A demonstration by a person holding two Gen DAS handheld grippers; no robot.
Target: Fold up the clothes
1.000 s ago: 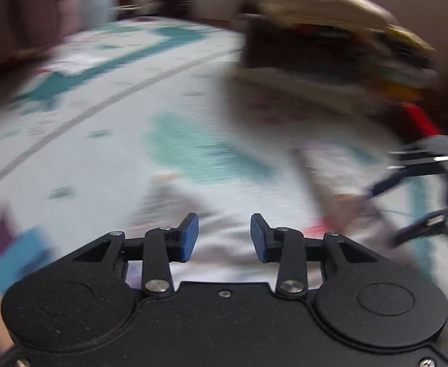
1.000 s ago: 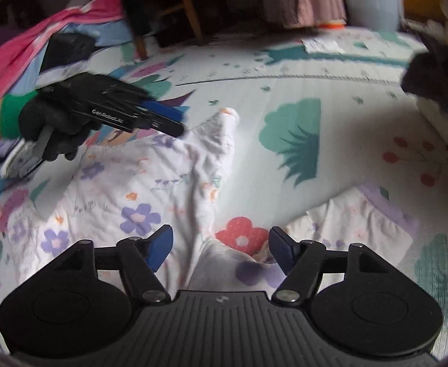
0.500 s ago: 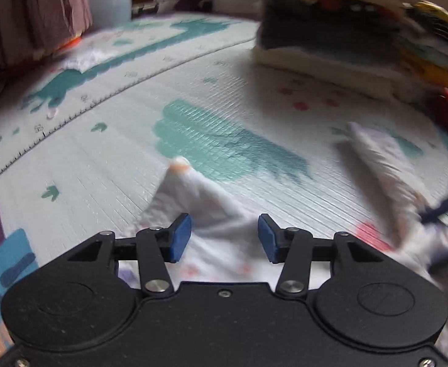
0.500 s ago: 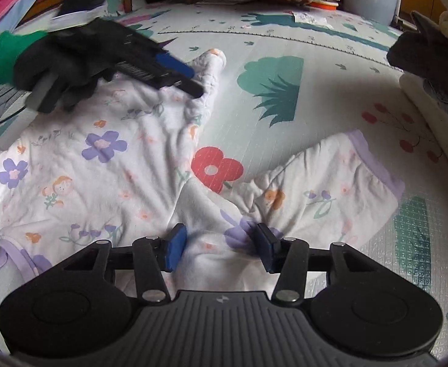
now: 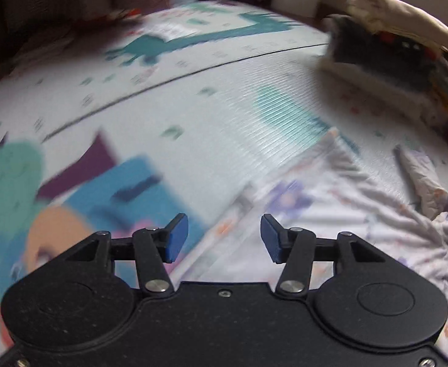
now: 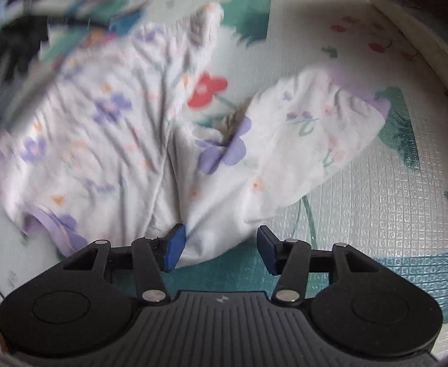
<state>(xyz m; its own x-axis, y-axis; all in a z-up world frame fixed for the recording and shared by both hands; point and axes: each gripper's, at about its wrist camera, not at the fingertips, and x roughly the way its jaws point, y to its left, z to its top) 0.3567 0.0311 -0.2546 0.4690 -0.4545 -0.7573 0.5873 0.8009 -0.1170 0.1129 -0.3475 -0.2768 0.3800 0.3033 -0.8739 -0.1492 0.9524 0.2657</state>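
Over on the left, the left gripper (image 5: 220,234) hangs with its blue pads apart and nothing pinched between them, right above the edge of the floral garment (image 5: 340,214). That view is smeared, so exactly which hem lies under it is hard to say. The garment, white with purple flowers, lies spread on the patterned play mat (image 5: 193,107), a sleeve or leg pointing away at each side.

To the right, the right gripper (image 6: 219,246) is also parted and empty, its left pad just touching the near, bunched fold of the cloth while its right pad stands over bare mat. Far right, a stack of folded clothes (image 5: 401,55) sits at the mat's edge.

The risk I see: the right jaws straddle only the very tip of the fabric, so a close here may catch one thin layer, or none, and the fold would drag crooked. On the left, closing from above the hem could miss the cloth altogether.

Counted: two grippers, one garment being folded, one mat, one stack; the items in that stack are too blurred to count.
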